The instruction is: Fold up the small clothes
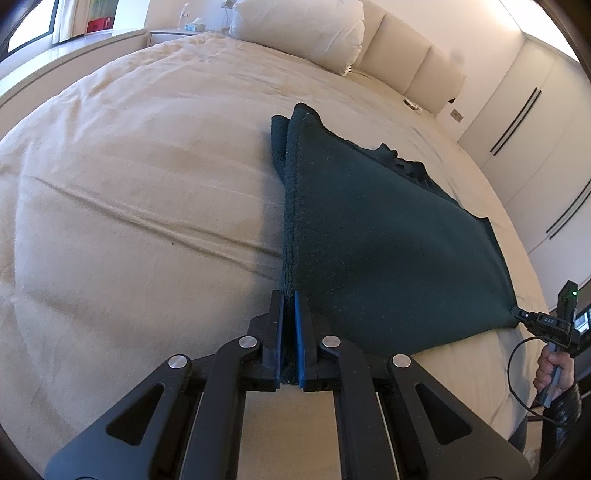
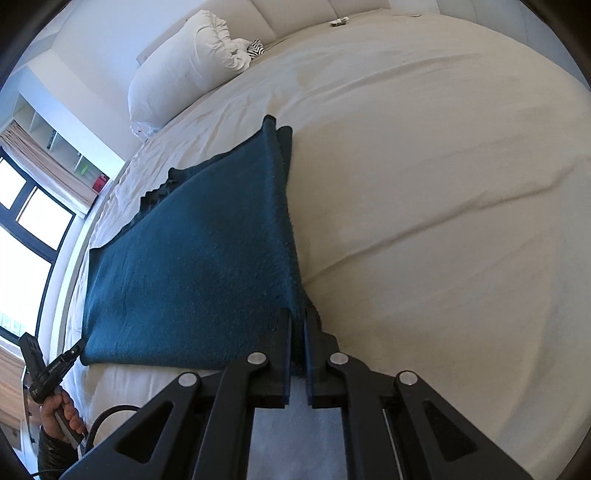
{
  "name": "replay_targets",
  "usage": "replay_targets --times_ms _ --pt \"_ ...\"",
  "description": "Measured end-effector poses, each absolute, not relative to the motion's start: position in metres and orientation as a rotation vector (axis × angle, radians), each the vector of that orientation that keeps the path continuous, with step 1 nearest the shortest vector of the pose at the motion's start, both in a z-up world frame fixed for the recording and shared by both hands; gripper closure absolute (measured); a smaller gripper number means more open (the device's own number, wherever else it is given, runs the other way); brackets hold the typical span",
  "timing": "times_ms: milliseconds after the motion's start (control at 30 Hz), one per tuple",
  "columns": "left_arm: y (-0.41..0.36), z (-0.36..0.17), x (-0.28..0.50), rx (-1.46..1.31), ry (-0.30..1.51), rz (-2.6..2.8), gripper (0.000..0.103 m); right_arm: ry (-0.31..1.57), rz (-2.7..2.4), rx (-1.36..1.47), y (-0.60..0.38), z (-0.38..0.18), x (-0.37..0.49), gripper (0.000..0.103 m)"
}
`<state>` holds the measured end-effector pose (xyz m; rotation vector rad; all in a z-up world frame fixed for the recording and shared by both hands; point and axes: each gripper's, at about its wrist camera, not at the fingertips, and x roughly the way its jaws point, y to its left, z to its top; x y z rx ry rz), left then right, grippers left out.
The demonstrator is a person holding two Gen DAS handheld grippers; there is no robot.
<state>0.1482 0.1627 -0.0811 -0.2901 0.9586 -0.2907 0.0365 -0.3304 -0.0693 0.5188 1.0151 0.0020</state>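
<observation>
both grippers are pinching the same dark teal garment (image 1: 388, 240), one at each near corner. the left gripper (image 1: 289, 299) is pressing its blue pads together on a bunched edge of the cloth, and the right gripper (image 2: 297, 321) is clamping the opposite corner with its jaws nearly touching, fabric sandwiched between them. from the left wrist view the right gripper is showing at the frame's right edge, biting the far corner, with the person's right hand (image 1: 552, 373) wrapping its handle; the right wrist view is mirroring this, with the left hand (image 2: 62, 413) gripping low at the left.

the garment is lying on the cream bed cover (image 1: 129, 184), stretching away from the grippers toward the pillow (image 1: 299, 29) — its near edge is lifting taut between the two grips while the far end is resting on the bed. along one side a second layer is peeking out beneath the top one, so at least one fold looks to be in place already.

as a judgement, the task is sitting around its middle: the held edge is likely waiting to be carried over onto the far end, then released and flattened. whether more clothes are waiting cannot be told — none is showing.
</observation>
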Motion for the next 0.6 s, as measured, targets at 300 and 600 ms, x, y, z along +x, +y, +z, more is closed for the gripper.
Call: replay_targets --times_ms 300,600 --pt "0.165 -0.088 0.154 -0.315 0.986 -0.276 0.092 1.010 0.014 0.562 -0.338 -0.076 0.034 0.086" --pt "0.163 -0.024 0.154 -0.216 0.881 -0.174 0.081 0.858 -0.030 0.574 -0.350 -0.012 0.041 0.060"
